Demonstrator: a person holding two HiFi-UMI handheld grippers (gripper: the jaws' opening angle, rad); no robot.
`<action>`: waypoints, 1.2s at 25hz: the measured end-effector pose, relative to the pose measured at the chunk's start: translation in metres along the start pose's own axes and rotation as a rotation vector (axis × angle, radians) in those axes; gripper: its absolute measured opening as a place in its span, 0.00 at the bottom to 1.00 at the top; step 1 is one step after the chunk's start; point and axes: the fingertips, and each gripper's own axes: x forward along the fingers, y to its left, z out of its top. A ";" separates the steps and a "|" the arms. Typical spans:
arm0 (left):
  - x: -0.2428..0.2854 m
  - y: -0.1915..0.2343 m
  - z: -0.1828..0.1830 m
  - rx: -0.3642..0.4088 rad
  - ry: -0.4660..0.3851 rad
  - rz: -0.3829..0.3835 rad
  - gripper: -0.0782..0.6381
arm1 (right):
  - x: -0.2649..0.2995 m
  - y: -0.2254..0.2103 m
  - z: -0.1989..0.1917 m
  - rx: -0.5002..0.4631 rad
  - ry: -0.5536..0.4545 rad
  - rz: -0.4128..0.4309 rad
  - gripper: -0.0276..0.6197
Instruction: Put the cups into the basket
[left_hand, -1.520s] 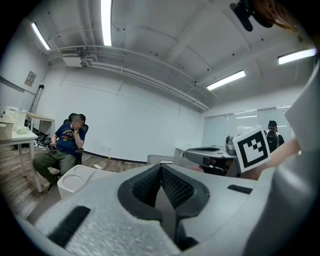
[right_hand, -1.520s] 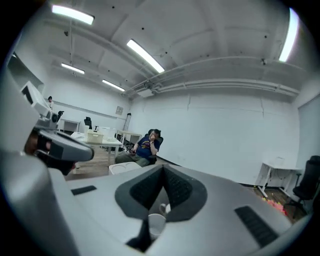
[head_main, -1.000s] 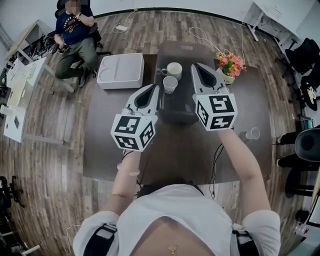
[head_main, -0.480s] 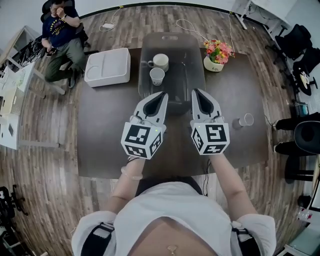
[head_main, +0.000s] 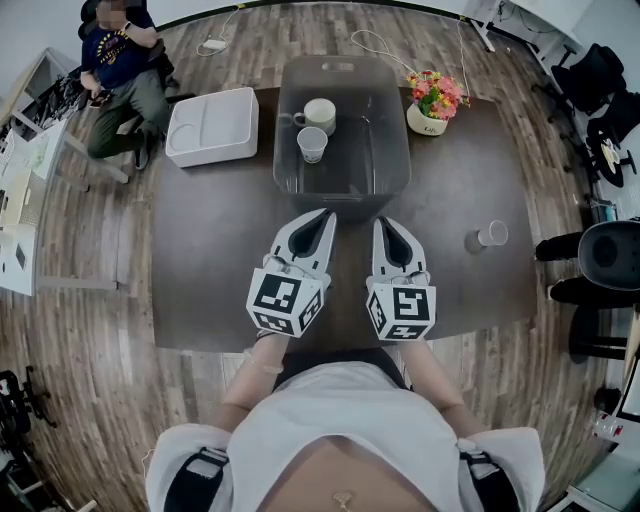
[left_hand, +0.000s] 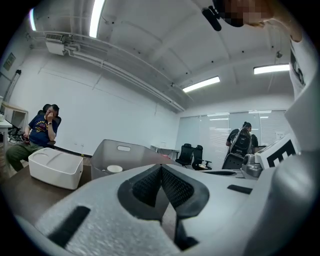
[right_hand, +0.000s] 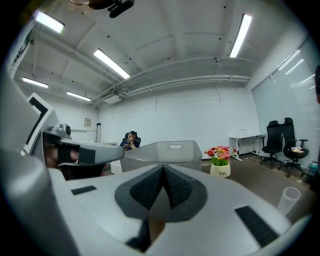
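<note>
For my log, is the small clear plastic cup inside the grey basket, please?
Out: the clear cup stands on the dark table right of the basket.

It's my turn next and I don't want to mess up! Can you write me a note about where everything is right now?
Left tool: shut, empty, over the near side of the dark brown table.
Right tool: shut, empty, right beside it.
Done: the white handled mug and the white paper cup stand in the grey plastic basket.
Left: one small translucent cup stands on the table, off to the right. It goes in the basket.
</note>
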 end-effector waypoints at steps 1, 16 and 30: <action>-0.001 0.000 -0.002 -0.001 0.004 0.002 0.12 | 0.001 0.000 0.001 0.002 -0.002 -0.001 0.06; 0.000 0.009 0.001 -0.015 0.006 -0.022 0.12 | 0.003 0.012 0.018 -0.033 -0.039 -0.006 0.06; 0.037 -0.067 -0.009 -0.013 0.034 -0.189 0.12 | -0.036 -0.055 0.029 -0.018 -0.079 -0.134 0.06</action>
